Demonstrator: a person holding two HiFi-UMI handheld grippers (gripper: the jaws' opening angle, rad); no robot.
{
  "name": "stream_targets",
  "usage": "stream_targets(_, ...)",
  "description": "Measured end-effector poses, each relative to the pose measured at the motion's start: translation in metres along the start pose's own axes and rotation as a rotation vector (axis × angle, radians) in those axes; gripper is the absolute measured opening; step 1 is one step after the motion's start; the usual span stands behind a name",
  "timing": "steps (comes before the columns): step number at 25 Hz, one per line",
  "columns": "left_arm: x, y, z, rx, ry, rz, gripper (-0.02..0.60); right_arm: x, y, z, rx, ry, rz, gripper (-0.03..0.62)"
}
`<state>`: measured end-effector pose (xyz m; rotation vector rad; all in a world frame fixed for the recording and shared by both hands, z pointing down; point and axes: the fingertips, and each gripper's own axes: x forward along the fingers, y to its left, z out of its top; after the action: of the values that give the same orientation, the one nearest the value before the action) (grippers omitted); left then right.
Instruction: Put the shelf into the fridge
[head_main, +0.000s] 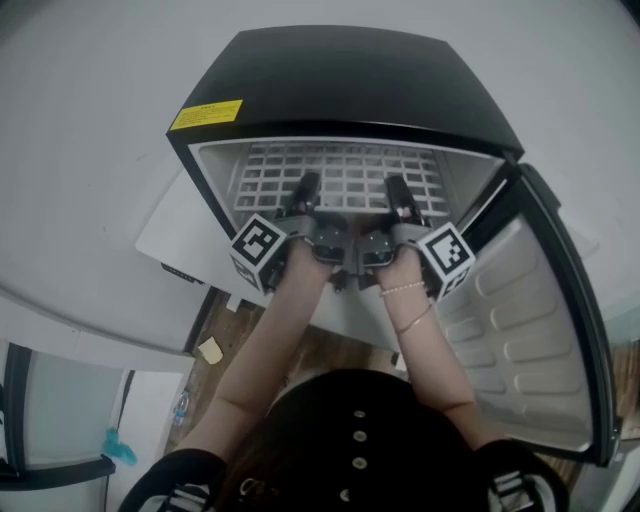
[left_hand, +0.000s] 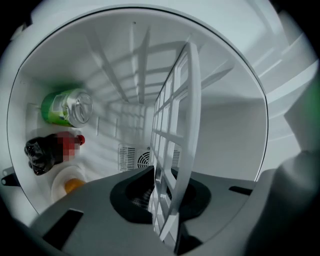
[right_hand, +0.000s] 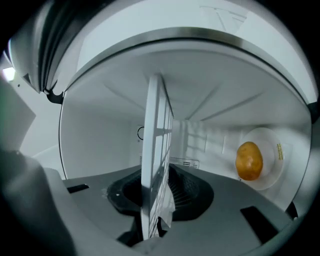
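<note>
A white wire-grid shelf (head_main: 345, 175) lies inside the small black fridge (head_main: 360, 85), whose door (head_main: 530, 330) stands open to the right. My left gripper (head_main: 303, 198) is shut on the shelf's front edge at the left, and my right gripper (head_main: 398, 200) is shut on it at the right. In the left gripper view the shelf (left_hand: 172, 150) shows edge-on, clamped between the grey jaws. The right gripper view likewise has the shelf (right_hand: 156, 165) pinched between its jaws.
Below the shelf in the fridge are a green can (left_hand: 67, 106), a dark bottle with a red cap (left_hand: 50, 150) and a plate (right_hand: 272, 160) holding a yellow-orange fruit (right_hand: 249, 160). A white table (head_main: 175, 230) is at the fridge's left. The floor is wood (head_main: 215, 365).
</note>
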<state>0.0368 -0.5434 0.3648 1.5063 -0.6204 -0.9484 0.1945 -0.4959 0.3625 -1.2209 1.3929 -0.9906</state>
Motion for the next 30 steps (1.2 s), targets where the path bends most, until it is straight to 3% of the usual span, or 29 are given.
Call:
stream_targets(7, -0.020, -0.012, -0.009, 0.098, 0.050, 0.000, 0.093, -0.022, 0.002, -0.011, -0.024, 0.019, -0.024, 0.091)
stream_targets(19, -0.060, -0.022, -0.033, 0.074, 0.139, -0.006, 0.094, -0.065, 0.014, -0.034, -0.151, 0.108, -0.041, 0.089)
stream_targets(24, -0.074, -0.031, -0.047, 0.152, 0.211, -0.025, 0.084, -0.080, 0.018, -0.040, -0.183, 0.116, -0.046, 0.089)
stream_targets(30, -0.091, -0.039, -0.063, 0.266, 0.324, -0.035, 0.048, -0.093, 0.036, -0.049, -0.305, 0.157, -0.007, 0.086)
